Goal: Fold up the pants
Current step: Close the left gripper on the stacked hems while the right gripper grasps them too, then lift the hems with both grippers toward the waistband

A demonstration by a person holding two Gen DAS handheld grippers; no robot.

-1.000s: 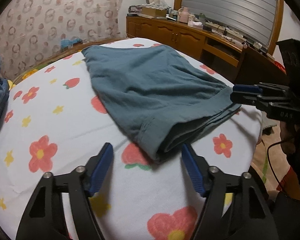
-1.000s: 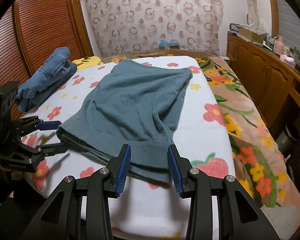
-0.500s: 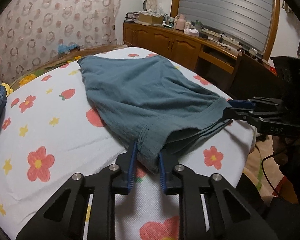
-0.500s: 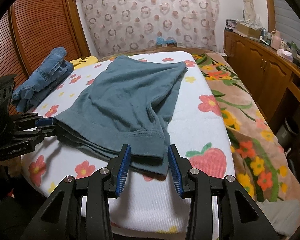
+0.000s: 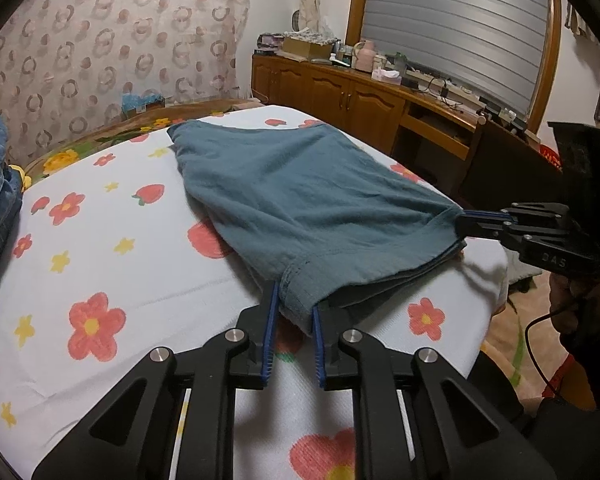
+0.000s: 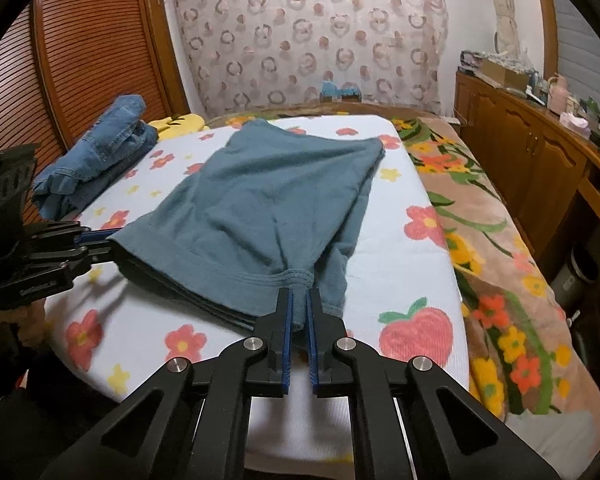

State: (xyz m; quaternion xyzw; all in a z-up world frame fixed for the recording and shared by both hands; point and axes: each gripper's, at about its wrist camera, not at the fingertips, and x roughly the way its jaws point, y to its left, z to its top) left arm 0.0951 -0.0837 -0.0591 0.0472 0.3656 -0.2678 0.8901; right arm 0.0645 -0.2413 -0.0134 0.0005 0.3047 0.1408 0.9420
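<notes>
The teal pants (image 5: 300,200) are spread on the flowered sheet (image 5: 112,264) ahead of both grippers — one hem corner is pinched by the left gripper (image 5: 294,312), the other by the right gripper (image 6: 299,312). Folded jeans (image 6: 96,156) are seen beyond the left gripper.

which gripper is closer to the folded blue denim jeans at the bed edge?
Left. The left gripper pinches the teal pants at the hem corner on the side of the denim jeans; the right gripper clamps the opposite corner.
</notes>
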